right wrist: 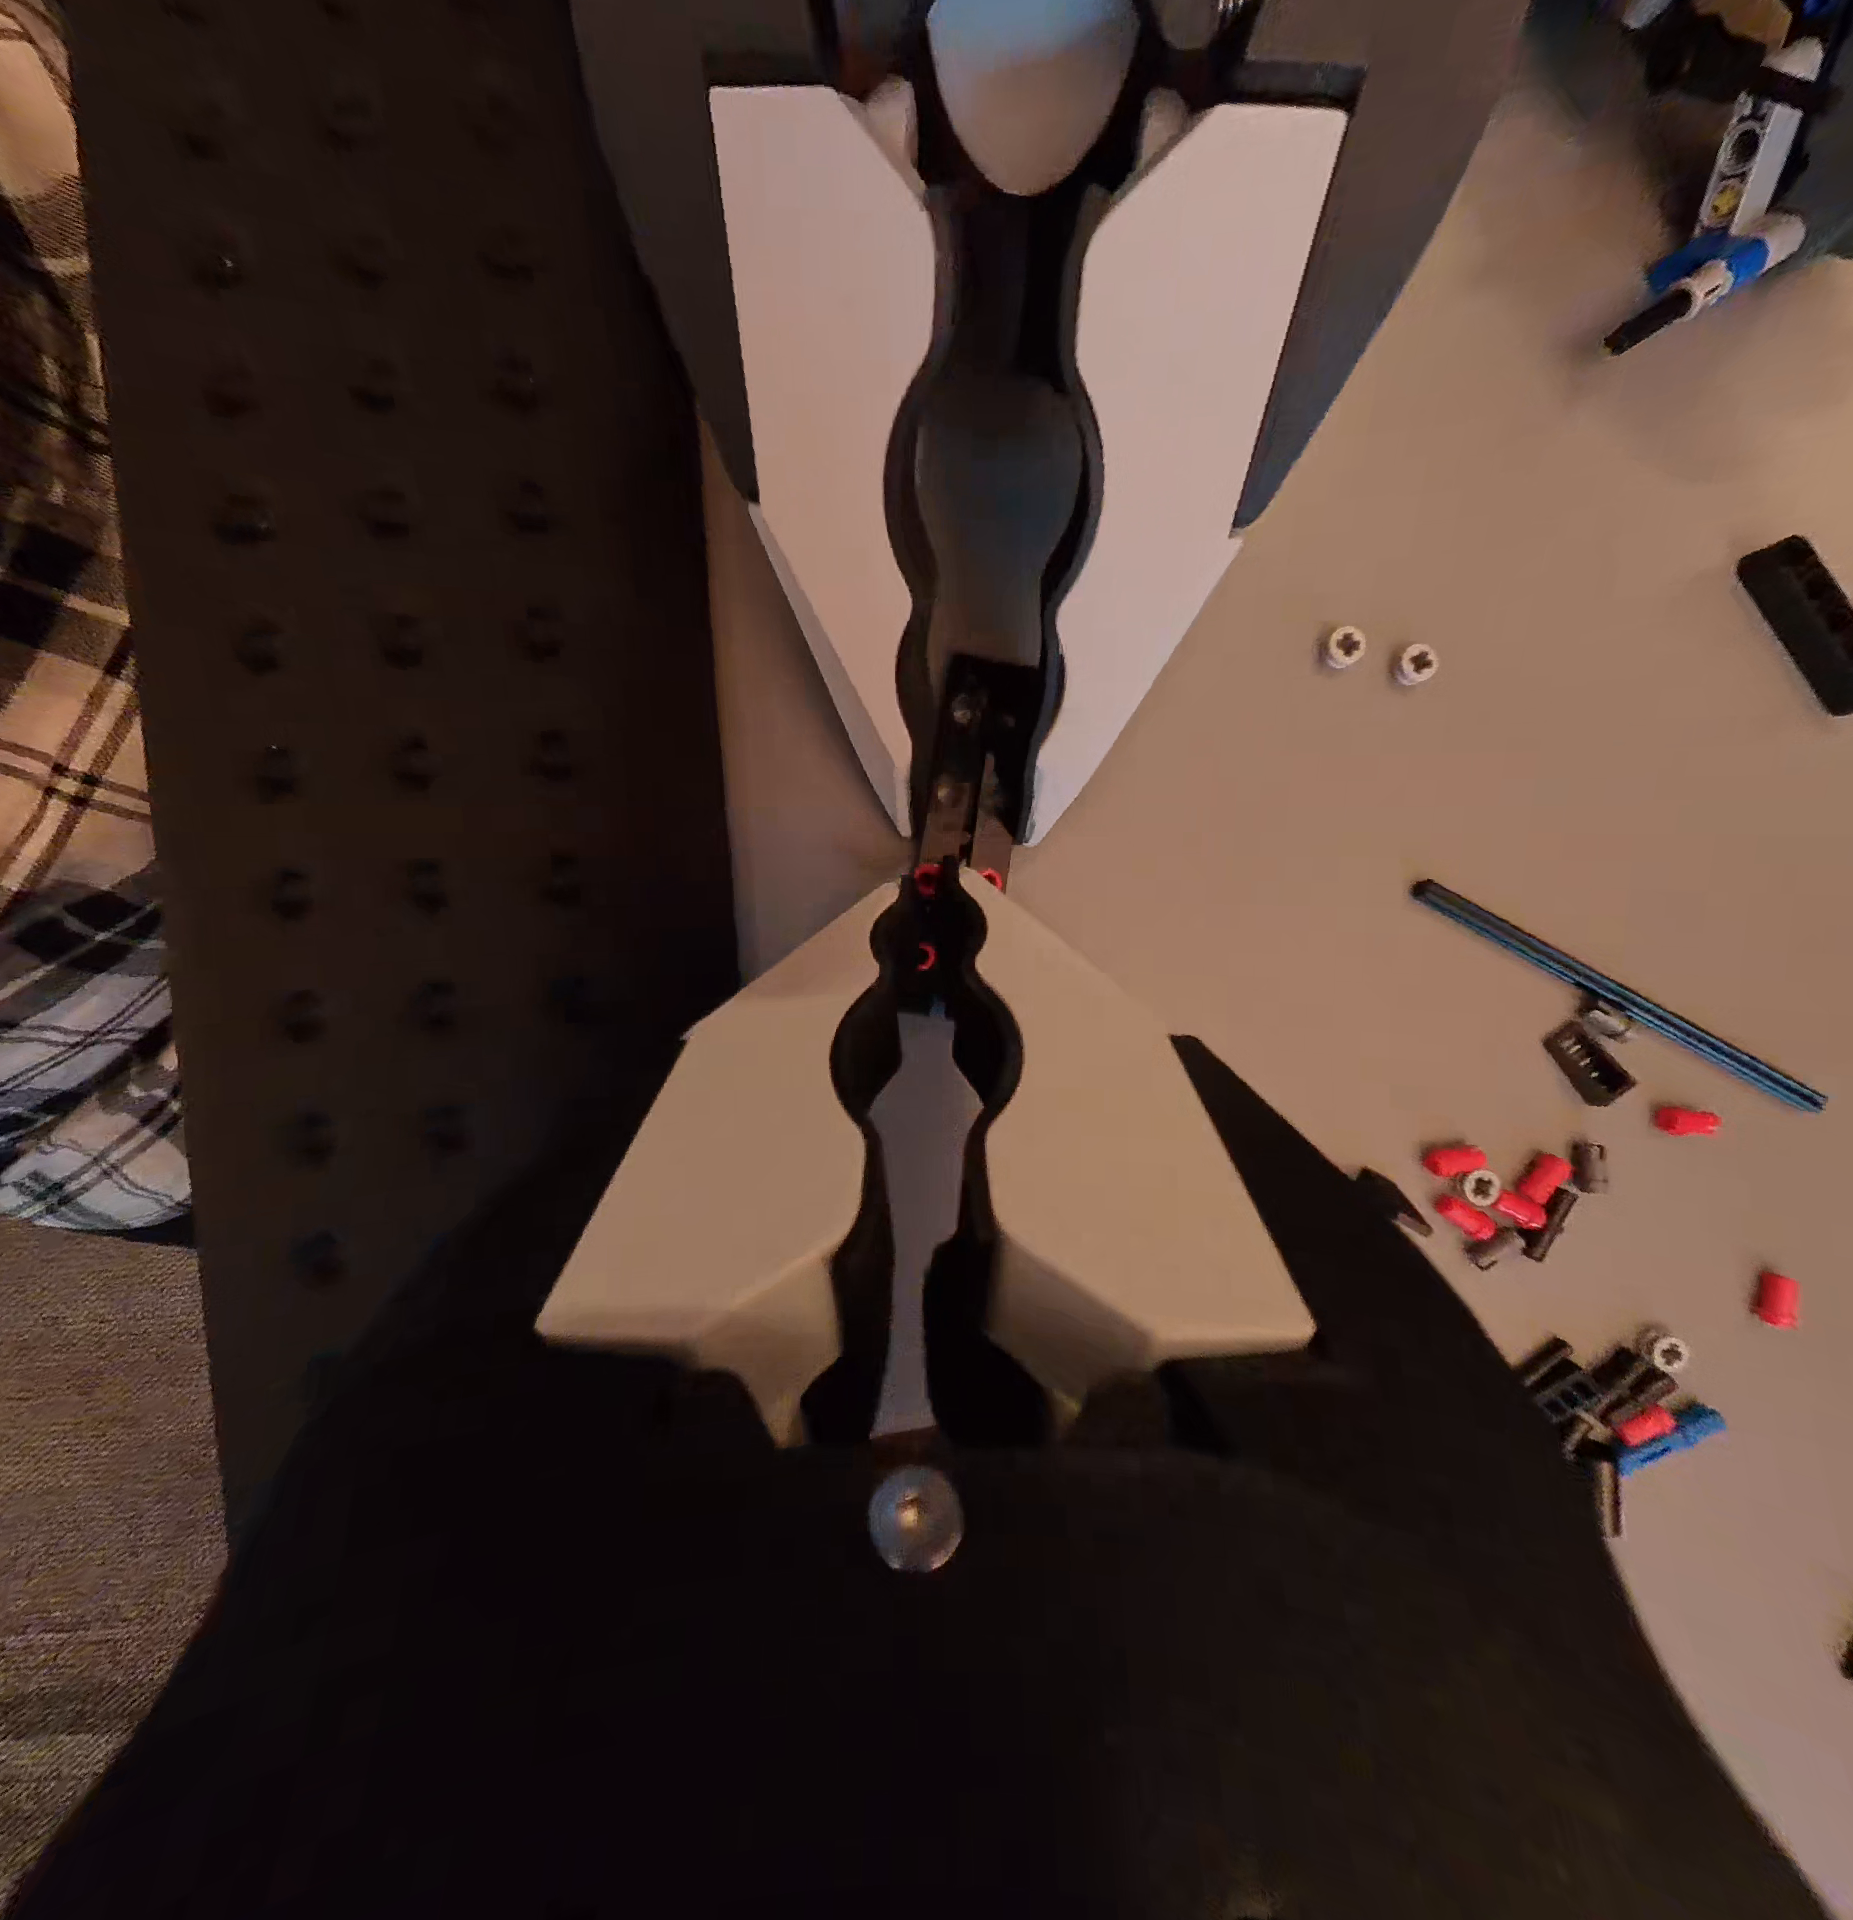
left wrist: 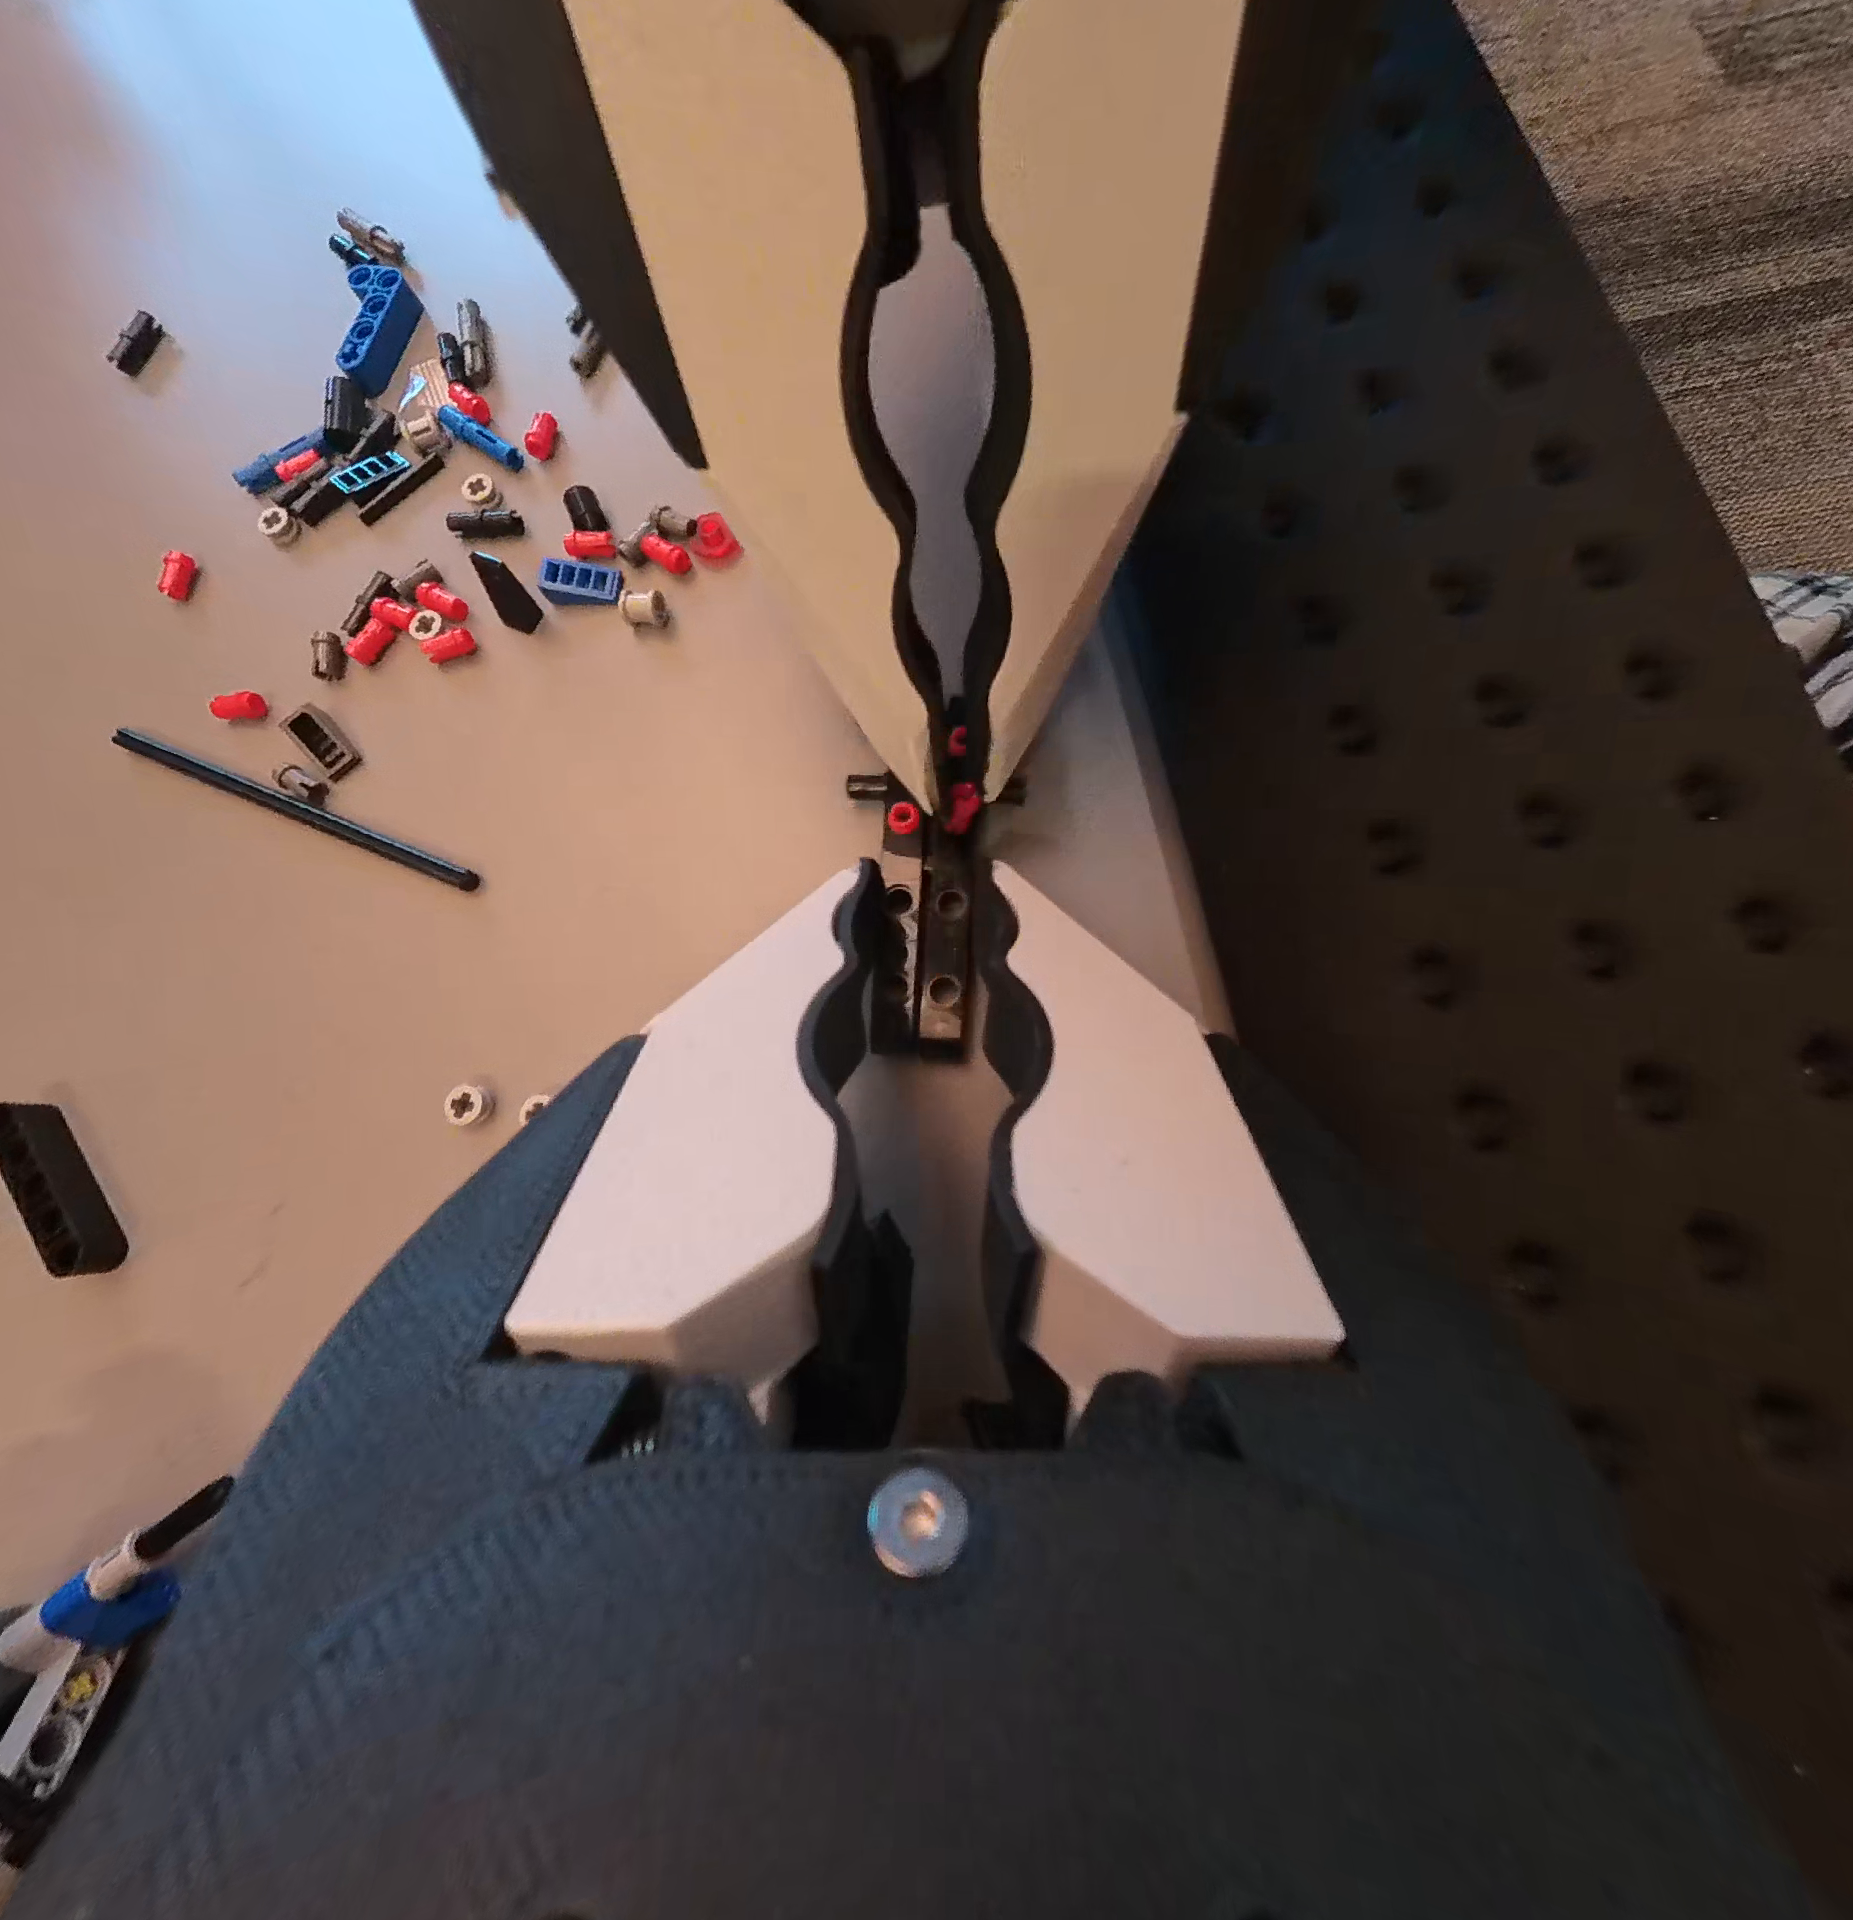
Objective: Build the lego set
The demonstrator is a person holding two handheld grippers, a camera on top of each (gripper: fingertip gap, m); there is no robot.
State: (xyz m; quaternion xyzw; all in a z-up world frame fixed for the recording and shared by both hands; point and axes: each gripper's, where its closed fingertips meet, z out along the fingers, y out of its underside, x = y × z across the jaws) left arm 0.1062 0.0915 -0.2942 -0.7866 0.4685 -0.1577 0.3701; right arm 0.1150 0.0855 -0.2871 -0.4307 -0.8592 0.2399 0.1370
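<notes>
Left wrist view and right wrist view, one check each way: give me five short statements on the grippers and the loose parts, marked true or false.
1. The left gripper is shut on the black beam assembly. True.
2. The right gripper hangs open with nothing between its fingers. False: it is closed on the far end of the same black assembly, where the red pins sit.
3. The two grippers meet tip to tip. True.
4. The long black axle is held by a gripper. False: it lies loose on the table.
5. All loose parts on the table are red. False: blue beams, black and grey pieces lie there too.
</notes>
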